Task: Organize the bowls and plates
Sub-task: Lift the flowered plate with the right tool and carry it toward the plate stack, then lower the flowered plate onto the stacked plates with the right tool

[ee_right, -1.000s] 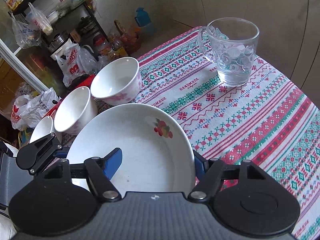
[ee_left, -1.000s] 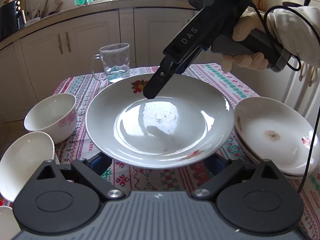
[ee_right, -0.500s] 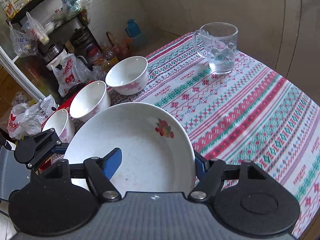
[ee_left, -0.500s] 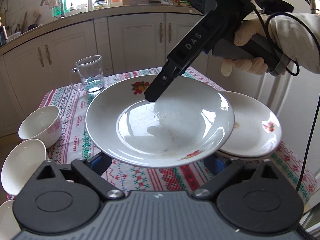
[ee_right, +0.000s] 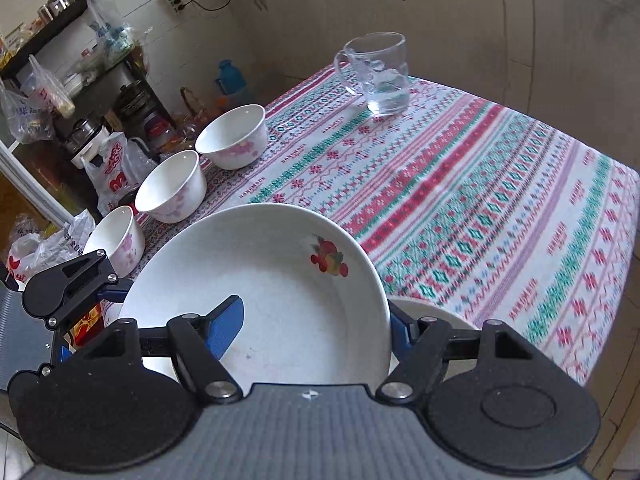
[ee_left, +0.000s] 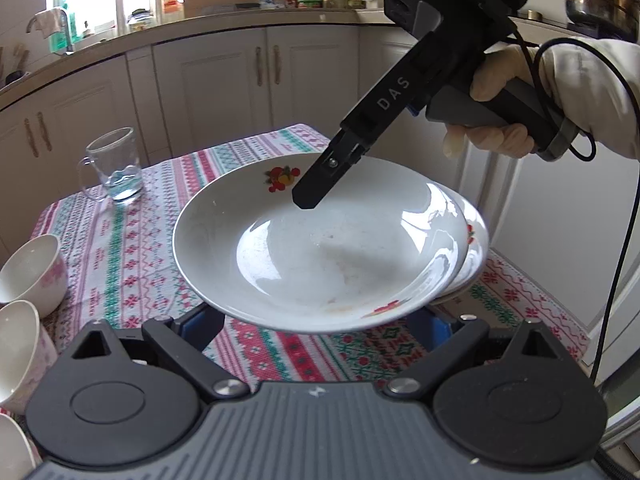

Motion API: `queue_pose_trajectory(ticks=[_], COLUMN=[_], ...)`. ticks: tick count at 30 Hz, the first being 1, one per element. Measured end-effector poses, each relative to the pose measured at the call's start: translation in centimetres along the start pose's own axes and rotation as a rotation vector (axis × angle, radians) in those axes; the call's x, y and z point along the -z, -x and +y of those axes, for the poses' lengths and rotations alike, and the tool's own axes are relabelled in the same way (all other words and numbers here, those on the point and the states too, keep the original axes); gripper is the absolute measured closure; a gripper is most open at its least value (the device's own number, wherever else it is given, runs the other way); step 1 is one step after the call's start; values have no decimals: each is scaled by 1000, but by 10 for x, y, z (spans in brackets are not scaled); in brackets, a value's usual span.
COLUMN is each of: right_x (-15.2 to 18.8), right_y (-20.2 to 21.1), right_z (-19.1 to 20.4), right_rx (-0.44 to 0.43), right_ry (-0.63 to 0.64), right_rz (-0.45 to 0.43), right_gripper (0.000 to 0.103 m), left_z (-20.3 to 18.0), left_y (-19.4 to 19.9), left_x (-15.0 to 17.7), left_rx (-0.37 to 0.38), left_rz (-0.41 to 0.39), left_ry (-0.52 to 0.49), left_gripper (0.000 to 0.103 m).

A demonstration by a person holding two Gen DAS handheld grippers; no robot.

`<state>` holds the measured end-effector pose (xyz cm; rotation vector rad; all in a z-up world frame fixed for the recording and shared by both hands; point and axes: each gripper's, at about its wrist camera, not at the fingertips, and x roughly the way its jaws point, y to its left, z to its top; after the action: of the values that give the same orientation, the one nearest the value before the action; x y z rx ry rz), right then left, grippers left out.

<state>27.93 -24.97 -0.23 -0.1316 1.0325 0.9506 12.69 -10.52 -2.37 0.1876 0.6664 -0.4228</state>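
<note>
The right gripper [ee_left: 306, 200], marked "DAS" in pale letters along its black body, grasps the far rim of a deep white plate [ee_left: 320, 248] printed with red fruit, one finger lying over the inner wall. A gloved hand [ee_left: 496, 120] holds its handle. The plate hangs in the air above the desk [ee_left: 132, 264], partly over a second plate [ee_left: 474, 248] at the right edge. The left gripper [ee_left: 316, 326] sits spread wide below the plate's near rim; whether its pads touch it cannot be told. On the striped cloth, tiny repeated words read "HANDMADE". Three flowered bowls [ee_right: 232, 136] line the left edge, a glass mug [ee_right: 378, 74] far behind.
</note>
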Motion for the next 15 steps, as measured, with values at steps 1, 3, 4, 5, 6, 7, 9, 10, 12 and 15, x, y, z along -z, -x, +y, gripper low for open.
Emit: queue_pose_trajectory(ticks=[1, 3, 4, 5, 6, 7, 9, 10, 12, 15], right_x=[5, 13, 16, 20, 24, 26, 32, 35, 39, 44], right_y=[3, 9, 11, 13, 15, 16, 18, 19, 21, 24], right_z=[-2, -5, -8, -10, -11, -13, -17, -20, -23, -27], right_rx=[5, 13, 16, 19, 23, 27, 34, 37, 42, 44], right_ry=[-8, -24, -33, -41, -47, -53, -65, -71, -80, -90], right_rz=[-5, -14, -19, -22, -24, -26, -29, -30, -34, -38], right_gripper=[25, 25, 25, 25, 25, 25, 25, 25, 25, 25], left_z=[-2, -7, -9, -11, -13, -15, -19, -20, -22, -24], left_y=[-1, -4, -5, -6, -7, -9, -11, -12, -15, -17], left_x=[0, -1, -1, -2, -2, -3, -4, -4, -5, -5], left_rx=[8, 18, 24, 31, 36, 40, 45, 49, 55, 63], left_rz=[4, 11, 14, 17, 18, 20, 23, 26, 34, 41], left_ry=[-7, -21, -27, -31, -35, -41, -52, -54, -55, -59], left_gripper=[6, 6, 6, 6, 6, 6, 6, 6, 6, 6])
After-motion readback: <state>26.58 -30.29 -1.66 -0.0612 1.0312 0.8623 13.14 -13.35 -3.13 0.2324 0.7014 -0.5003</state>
